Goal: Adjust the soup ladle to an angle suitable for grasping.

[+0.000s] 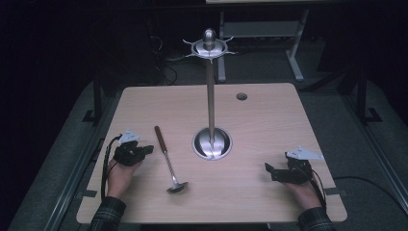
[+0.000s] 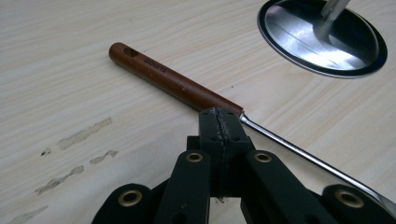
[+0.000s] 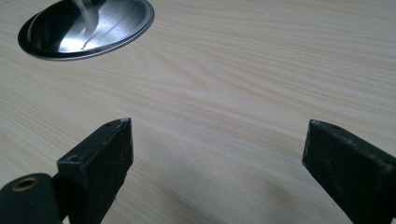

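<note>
Simply: one ladle [image 1: 169,159], one stand [image 1: 211,101]; left tongs [image 1: 147,149] clenched empty, right tongs [image 1: 269,172] released.

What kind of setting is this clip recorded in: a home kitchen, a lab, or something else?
Probably a lab or data-collection room, not a kitchen: a bare wooden desk with a cable hole, dark carpet with another desk frame behind, and only a utensil stand and ladle as props.

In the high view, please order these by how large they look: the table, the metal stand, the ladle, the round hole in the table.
1. table
2. metal stand, tall; its top is nearer the camera, so it may look enlarged
3. ladle
4. round hole, by far the smallest
</note>
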A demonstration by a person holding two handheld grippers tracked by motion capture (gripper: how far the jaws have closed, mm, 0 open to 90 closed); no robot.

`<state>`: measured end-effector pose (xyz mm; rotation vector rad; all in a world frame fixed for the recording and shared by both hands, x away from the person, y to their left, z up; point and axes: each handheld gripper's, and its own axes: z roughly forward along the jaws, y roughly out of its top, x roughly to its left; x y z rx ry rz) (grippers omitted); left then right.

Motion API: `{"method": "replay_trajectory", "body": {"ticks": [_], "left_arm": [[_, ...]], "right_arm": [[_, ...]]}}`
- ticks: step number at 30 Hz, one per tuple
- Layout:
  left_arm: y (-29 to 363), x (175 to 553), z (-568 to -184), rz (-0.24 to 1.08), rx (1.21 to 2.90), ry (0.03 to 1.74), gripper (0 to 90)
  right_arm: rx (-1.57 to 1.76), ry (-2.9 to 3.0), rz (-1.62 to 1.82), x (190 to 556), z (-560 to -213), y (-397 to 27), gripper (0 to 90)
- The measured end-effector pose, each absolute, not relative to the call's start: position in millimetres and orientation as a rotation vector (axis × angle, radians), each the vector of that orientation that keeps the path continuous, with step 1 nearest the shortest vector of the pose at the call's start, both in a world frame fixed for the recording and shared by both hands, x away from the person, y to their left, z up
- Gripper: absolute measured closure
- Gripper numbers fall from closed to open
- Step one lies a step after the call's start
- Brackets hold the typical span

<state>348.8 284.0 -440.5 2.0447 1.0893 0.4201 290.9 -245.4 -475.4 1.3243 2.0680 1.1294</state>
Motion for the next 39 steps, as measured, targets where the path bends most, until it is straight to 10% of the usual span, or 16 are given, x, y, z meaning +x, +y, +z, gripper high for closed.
{"method": "replay_trajectory", "body": {"ticks": [39], "left_arm": [[240,378,-456,0.466,2.141,1.048,89.6]], "right_arm": [[1.326,2.066,1.149,289,-476,-247,8.5]]}}
